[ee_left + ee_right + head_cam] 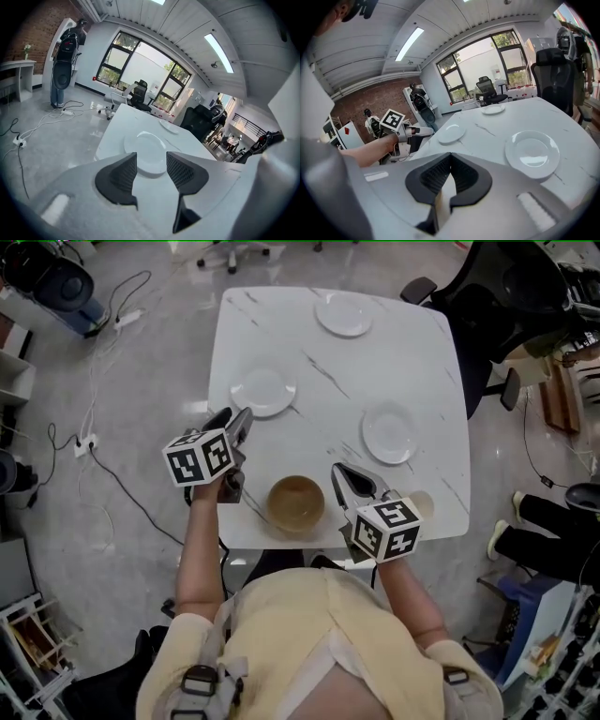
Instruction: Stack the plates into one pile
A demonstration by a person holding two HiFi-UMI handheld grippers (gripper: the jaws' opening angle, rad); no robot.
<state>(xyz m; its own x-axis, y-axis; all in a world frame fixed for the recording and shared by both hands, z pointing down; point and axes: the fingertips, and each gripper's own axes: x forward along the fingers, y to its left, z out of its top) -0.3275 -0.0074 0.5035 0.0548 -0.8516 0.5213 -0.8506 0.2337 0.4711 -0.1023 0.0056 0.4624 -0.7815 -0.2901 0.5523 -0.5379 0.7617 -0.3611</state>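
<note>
Hazards, near to far. A brown bowl [296, 503] sits at the near edge of the table [427, 371], between the two grippers; a careless sweep could probably knock it off. Three white plates lie well apart: left plate [262, 390], right plate [389, 434], far plate [344, 315]. Their thin rims lie flat on smooth marble and may slip from the jaws; a tilted lift could drop or chip one. Left gripper [239, 418]: jaws apart, empty, aimed at the left plate without touching it. Right gripper [344, 476]: jaws together, empty, beside the bowl.
</note>
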